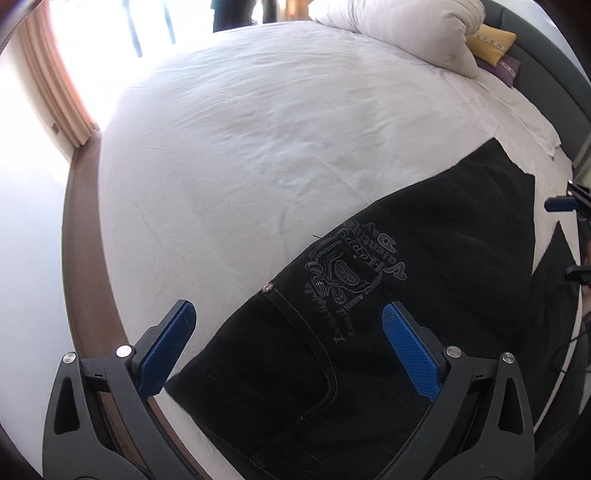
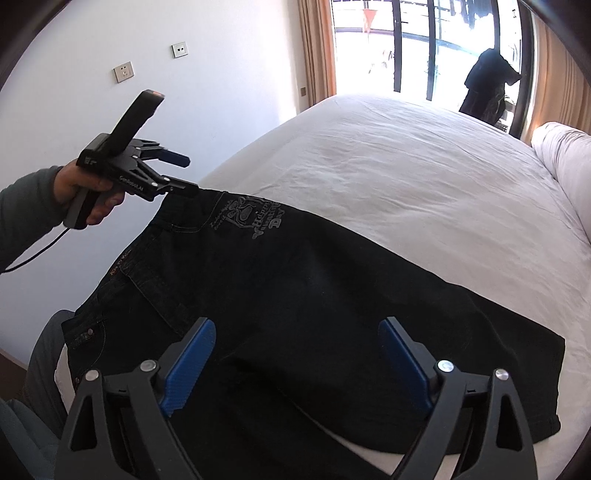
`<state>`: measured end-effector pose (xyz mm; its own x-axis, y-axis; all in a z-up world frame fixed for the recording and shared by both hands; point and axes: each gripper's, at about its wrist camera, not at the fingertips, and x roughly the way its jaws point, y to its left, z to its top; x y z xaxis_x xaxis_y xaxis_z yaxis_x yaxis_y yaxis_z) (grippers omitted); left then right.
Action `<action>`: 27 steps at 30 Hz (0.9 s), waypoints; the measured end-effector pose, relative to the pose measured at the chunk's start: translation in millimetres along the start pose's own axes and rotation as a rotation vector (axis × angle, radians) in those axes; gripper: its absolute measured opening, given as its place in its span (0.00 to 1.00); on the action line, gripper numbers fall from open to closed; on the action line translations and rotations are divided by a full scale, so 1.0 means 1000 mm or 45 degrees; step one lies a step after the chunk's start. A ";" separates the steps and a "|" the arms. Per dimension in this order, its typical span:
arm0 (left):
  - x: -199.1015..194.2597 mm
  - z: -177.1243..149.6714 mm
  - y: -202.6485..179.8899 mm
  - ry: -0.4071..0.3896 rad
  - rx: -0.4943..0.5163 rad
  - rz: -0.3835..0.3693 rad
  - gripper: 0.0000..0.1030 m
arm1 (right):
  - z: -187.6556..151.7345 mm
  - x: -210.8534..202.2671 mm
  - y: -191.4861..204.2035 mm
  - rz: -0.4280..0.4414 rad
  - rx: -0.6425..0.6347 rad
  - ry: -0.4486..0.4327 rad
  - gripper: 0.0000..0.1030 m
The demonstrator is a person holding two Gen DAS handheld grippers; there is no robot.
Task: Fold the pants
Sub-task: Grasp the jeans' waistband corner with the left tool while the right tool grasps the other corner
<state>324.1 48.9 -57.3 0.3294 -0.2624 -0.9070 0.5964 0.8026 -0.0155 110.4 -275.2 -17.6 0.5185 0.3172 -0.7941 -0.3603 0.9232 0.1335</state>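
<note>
Black denim pants [image 2: 295, 295] lie flat on the bed's [image 1: 258, 129] near edge, ready for folding. My left tool [image 1: 288, 343], jaws apart and empty, hovers over their waist; my right tool [image 2: 295, 362], likewise spread and empty, over the legs.

place: home bedroom | cues: bed [image 1: 258, 110] with white sheet, rolled duvet [image 1: 417, 26], yellow cushion [image 1: 491, 38] at head corner | curtains [image 2: 317, 48], glass balcony door [image 2: 417, 44], wall sockets [image 2: 123, 71]
</note>
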 end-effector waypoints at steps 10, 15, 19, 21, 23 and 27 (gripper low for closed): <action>0.076 0.018 0.022 0.244 0.111 -0.100 0.49 | 0.011 0.040 -0.034 0.132 -0.023 0.061 0.67; 0.084 0.017 0.028 0.265 0.098 -0.101 0.32 | 0.028 0.052 -0.043 0.139 -0.087 0.088 0.61; 0.082 0.013 0.013 0.250 0.147 -0.050 0.13 | 0.046 0.065 -0.053 0.139 -0.107 0.114 0.56; 0.078 0.010 -0.003 0.207 0.213 0.031 0.12 | 0.056 0.073 -0.055 0.133 -0.128 0.133 0.52; 0.066 0.006 -0.011 0.147 0.240 0.082 0.11 | 0.064 0.082 -0.057 0.120 -0.157 0.161 0.50; 0.035 -0.013 -0.019 0.023 0.257 0.112 0.11 | 0.075 0.102 -0.057 0.100 -0.228 0.223 0.46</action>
<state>314.8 31.6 -94.0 0.3751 -0.1849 -0.9084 0.7010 0.6978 0.1473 241.9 -279.4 -61.7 0.3470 0.3294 -0.8781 -0.5335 0.8394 0.1041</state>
